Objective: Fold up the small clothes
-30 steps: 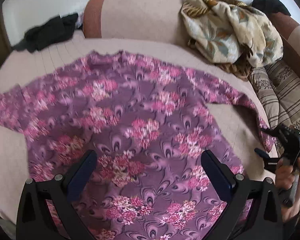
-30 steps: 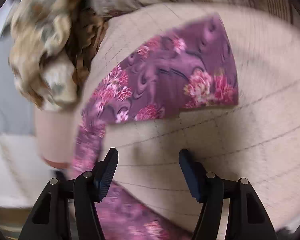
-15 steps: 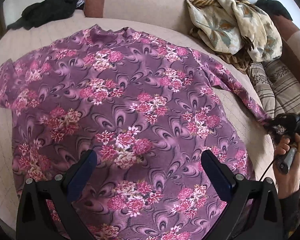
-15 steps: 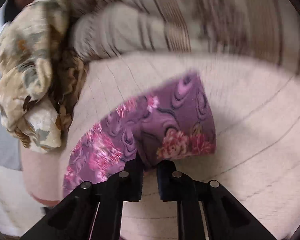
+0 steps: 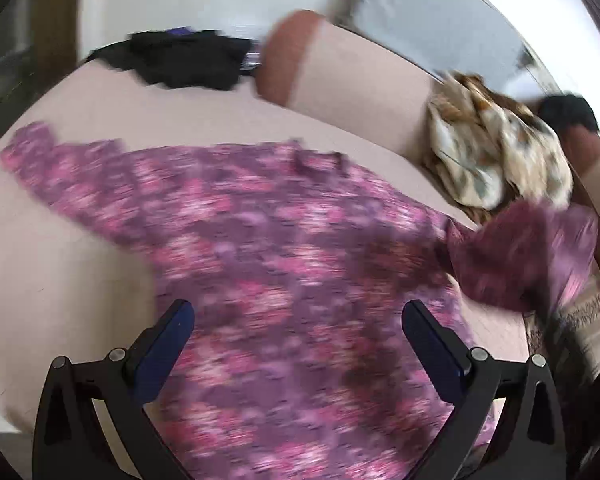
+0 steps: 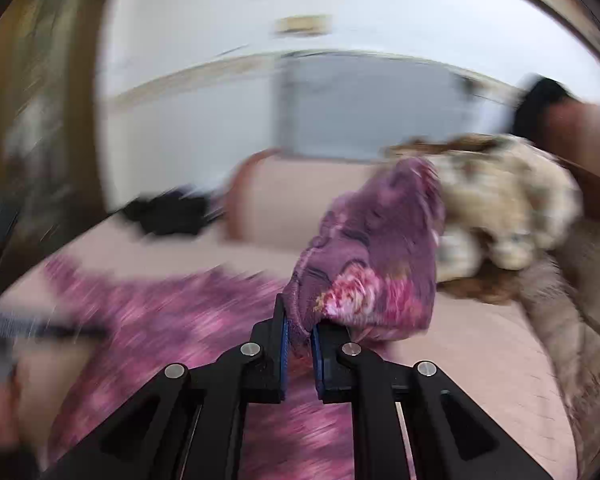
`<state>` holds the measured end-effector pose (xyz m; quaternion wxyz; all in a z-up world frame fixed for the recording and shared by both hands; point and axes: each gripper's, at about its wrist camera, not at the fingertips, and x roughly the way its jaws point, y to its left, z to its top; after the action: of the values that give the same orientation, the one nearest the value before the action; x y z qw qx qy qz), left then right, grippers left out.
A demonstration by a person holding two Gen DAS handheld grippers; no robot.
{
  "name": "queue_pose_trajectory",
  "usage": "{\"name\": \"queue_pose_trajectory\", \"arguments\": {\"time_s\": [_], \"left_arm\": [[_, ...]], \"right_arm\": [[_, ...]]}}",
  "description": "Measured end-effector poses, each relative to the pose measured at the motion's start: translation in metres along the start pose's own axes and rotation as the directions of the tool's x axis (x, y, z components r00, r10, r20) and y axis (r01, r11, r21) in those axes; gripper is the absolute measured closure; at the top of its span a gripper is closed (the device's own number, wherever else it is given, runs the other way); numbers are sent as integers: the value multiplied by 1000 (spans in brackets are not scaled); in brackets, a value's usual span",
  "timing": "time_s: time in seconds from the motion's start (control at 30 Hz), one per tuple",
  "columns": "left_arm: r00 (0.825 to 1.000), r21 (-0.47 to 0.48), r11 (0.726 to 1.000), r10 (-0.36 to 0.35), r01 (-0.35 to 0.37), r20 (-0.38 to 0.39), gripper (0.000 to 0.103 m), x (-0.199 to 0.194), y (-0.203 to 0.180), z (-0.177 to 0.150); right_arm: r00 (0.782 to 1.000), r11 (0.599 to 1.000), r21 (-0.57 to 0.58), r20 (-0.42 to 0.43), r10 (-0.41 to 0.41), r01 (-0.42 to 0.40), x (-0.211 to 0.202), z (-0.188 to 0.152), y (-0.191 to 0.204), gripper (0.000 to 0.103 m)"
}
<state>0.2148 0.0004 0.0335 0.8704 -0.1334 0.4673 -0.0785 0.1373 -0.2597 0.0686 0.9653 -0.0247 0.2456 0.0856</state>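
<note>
A purple floral top (image 5: 284, 264) lies spread flat on the beige sofa seat (image 5: 60, 264). My left gripper (image 5: 298, 332) is open and empty, hovering over the top's lower body. My right gripper (image 6: 299, 328) is shut on the cuff of the top's right sleeve (image 6: 368, 272) and holds it lifted above the seat. In the left wrist view that raised sleeve (image 5: 516, 256) hangs in the air at the right. The top's body (image 6: 172, 320) lies below and left of my right gripper. Both views are motion-blurred.
A crumpled beige floral garment (image 5: 496, 160) lies at the back right, also in the right wrist view (image 6: 508, 204). A black garment (image 5: 180, 60) lies at the back left. The sofa backrest (image 5: 352, 76) runs behind. A striped cushion (image 5: 588, 316) is at the right.
My right gripper has lifted the gripped sleeve cuff off the seat and swung it toward the top's body. My left gripper has pulled back and tilted up, still open.
</note>
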Motion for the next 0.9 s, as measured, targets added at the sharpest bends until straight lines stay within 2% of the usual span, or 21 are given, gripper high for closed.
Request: {"name": "queue_pose_trajectory", "arguments": {"time_s": [0.07,0.17,0.2,0.23,0.27,0.3,0.37,0.43,0.5,0.57,0.6,0.63,0.7,0.73,0.83,0.87,0.9], "left_arm": [[1000,-64,998,0,-1,-14,0,-2,31,-8],[997,-168,985,-50,40,-52,0,8,69,-20],[995,-198,978,-72,57,-67,0,15,78,-22],[992,-222,972,-96,75,-88,0,23,84,-23],[988,-230,969,-115,90,-100,0,28,86,-23],[986,-230,968,-128,101,-107,0,31,87,-24],[985,-208,973,-128,103,-113,0,34,83,-26],[984,-167,980,-133,112,-119,0,35,72,-30],[980,-128,984,-144,126,-140,0,39,60,-35],[973,-83,986,-156,144,-169,0,46,46,-41],[970,-56,987,-160,152,-183,0,50,37,-45],[970,-22,988,-155,153,-186,0,52,27,-48],[979,59,989,-122,133,-161,0,51,8,-52],[985,114,986,-103,119,-139,0,49,-3,-52],[996,261,964,-38,59,-83,0,50,-29,-52],[996,288,957,-14,38,-84,0,56,-31,-53],[995,298,954,5,24,-96,0,63,-31,-55]], "right_arm": [[992,996,-25,-101,80,-83,8,-25,30,92],[944,980,-89,-295,147,-180,33,-68,68,88],[925,972,-122,-351,147,-201,39,-82,79,84],[912,967,-148,-386,137,-208,41,-89,85,71],[908,965,-160,-399,128,-206,40,-89,89,63],[913,968,-137,-382,143,-209,29,-85,87,57],[920,969,-42,-326,218,-244,10,-75,70,24],[925,965,60,-277,262,-255,-1,-70,54,19],[929,952,225,-260,264,-207,0,-67,21,19],[933,931,340,-277,232,-131,13,-60,-10,20],[933,908,413,-295,206,-70,23,-55,-34,22],[929,883,468,-311,198,-32,34,-52,-54,29],[903,821,570,-367,222,31,70,-46,-96,42],[891,800,596,-395,224,63,90,-43,-113,47],[874,768,619,-452,177,164,137,-46,-147,54],[873,756,632,-453,180,172,145,-51,-153,59],[874,726,666,-443,200,171,155,-60,-161,62]]}}
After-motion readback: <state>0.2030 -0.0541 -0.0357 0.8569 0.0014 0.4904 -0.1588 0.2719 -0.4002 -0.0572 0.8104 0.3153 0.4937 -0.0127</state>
